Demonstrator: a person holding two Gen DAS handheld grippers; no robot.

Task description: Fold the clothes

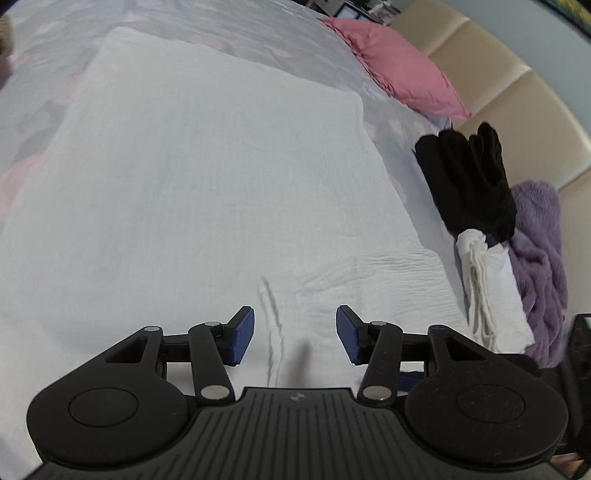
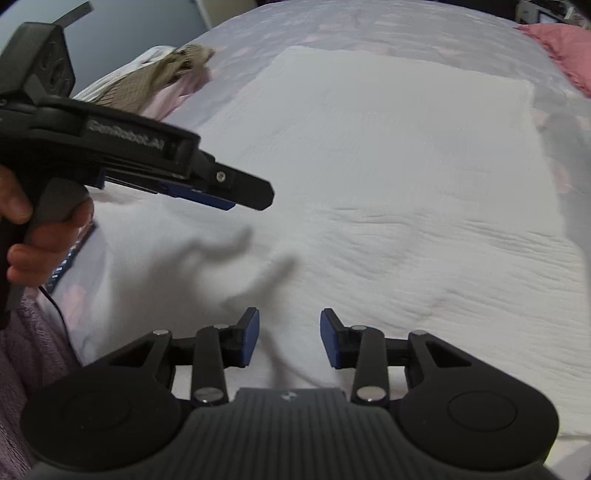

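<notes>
White cloth lies spread flat on the bed, covering most of the middle; everything below is placed relative to that cloth.

Left gripper: fingers apart, nothing btwn them, hovering just over the cloth's near edge. A small raised pleat in the fabric runs right under the gap, going away from the camera. Right gripper: fingers also apart, empty, over the near edge too, pointing down at it. No pad presses fabric in either view.

In the right wrist view the left gripper shows from the side, held by a hand, sitting left of the right one and over the cloth's near-left part. So both are at the same near edge, side by side, left one toward the near-left corner, right one more toward the middle.

Cloth's long axis seems to run away from the grippers, toward the pink pillow end; far edge is well apart from both. Hard to be sure w/ the fisheye.

Off the cloth's right side: a stack w/ a black garment on a folded white piece, purple blanket beyond. Off the far-left corner: a brownish garment.

Judgement: next step prob. pinch the near edge w/ both and carry it toward the far edge; the cloth lies straight ahead of and below both finger pairs, neither hand clearly nearer.
</notes>
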